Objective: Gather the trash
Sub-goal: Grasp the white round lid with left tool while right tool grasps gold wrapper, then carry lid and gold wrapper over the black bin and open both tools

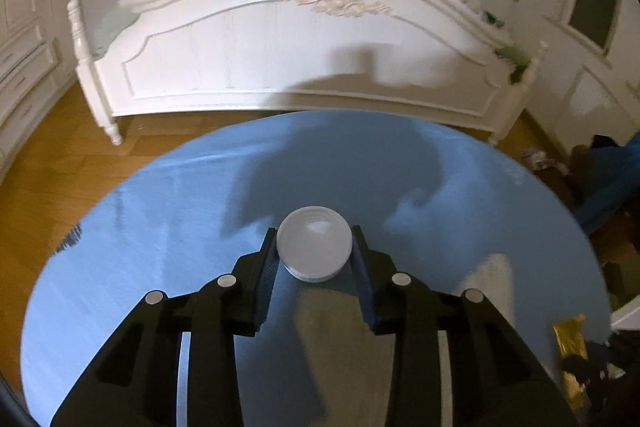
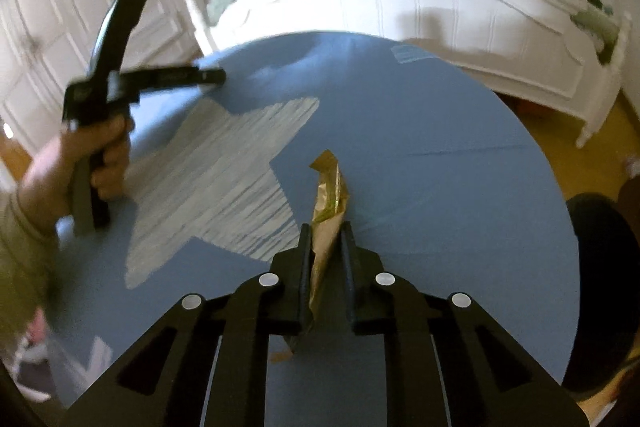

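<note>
My left gripper [image 1: 315, 247] is shut on a round white plastic lid [image 1: 315, 245] and holds it over the blue round table [image 1: 140, 227]. My right gripper [image 2: 327, 239] is shut on a crumpled gold wrapper [image 2: 330, 199] that sticks up and forward between its fingers, above the same table [image 2: 440, 167]. The left gripper [image 2: 208, 77] also shows in the right wrist view at the far left, held in a hand. The gold wrapper also shows at the right edge of the left wrist view [image 1: 570, 343].
A white bed footboard [image 1: 300, 47] stands just beyond the table. White cabinets [image 2: 60, 7] line the left wall. A dark round bin-like shape [image 2: 600, 287] sits on the wooden floor [image 1: 40, 167] to the right of the table. Small litter [image 1: 540, 159] lies on the floor at right.
</note>
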Action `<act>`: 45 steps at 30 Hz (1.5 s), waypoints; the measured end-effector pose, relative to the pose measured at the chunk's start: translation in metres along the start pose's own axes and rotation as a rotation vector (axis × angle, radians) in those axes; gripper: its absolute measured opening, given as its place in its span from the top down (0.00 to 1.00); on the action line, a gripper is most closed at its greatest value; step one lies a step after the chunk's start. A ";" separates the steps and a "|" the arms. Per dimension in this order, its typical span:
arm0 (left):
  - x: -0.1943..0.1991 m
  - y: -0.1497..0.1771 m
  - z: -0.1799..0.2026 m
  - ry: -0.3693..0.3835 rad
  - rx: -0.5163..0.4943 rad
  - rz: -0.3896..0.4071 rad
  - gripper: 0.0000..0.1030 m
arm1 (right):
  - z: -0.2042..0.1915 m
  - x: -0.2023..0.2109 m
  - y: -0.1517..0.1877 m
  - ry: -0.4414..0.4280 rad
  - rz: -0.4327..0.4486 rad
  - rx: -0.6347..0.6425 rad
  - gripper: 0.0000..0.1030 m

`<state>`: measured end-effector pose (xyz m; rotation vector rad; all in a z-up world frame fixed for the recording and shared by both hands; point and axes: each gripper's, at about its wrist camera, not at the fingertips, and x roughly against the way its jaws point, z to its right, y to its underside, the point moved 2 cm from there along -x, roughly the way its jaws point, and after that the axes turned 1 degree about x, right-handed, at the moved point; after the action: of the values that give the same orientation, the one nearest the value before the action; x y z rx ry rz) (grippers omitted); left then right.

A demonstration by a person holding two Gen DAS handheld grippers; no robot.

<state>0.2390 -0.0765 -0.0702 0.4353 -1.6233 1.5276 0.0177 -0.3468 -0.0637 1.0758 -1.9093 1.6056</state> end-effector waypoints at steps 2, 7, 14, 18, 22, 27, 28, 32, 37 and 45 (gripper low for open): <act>0.011 0.001 0.021 0.043 -0.024 0.011 0.66 | 0.011 0.011 -0.003 -0.022 0.042 -0.039 0.86; 0.038 0.005 0.094 0.144 -0.128 0.042 0.66 | 0.052 0.045 -0.010 -0.041 0.155 -0.146 0.86; 0.069 0.021 0.224 0.311 -0.308 0.069 0.66 | 0.126 0.099 -0.001 0.027 0.286 -0.294 0.86; 0.069 0.029 0.277 0.376 -0.368 0.064 0.66 | 0.173 0.127 0.015 0.083 0.338 -0.378 0.86; 0.062 0.037 0.325 0.416 -0.412 0.050 0.66 | 0.215 0.144 0.034 0.124 0.359 -0.450 0.86; 0.054 0.050 0.364 0.446 -0.450 0.026 0.66 | 0.254 0.151 0.060 0.150 0.358 -0.527 0.86; 0.051 0.051 0.370 0.451 -0.458 0.021 0.66 | 0.261 0.152 0.065 0.152 0.356 -0.538 0.86; 0.042 0.057 0.384 0.462 -0.472 -0.003 0.66 | 0.274 0.150 0.080 0.156 0.352 -0.568 0.86; 0.033 0.062 0.393 0.465 -0.479 -0.028 0.66 | 0.282 0.144 0.094 0.159 0.348 -0.598 0.86; 0.012 0.068 0.412 0.476 -0.501 -0.080 0.66 | 0.306 0.137 0.112 0.169 0.329 -0.654 0.86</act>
<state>0.0436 -0.4458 -0.0639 -0.1313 -1.5071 1.0097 -0.1044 -0.6757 -0.1081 0.3610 -2.3243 1.0268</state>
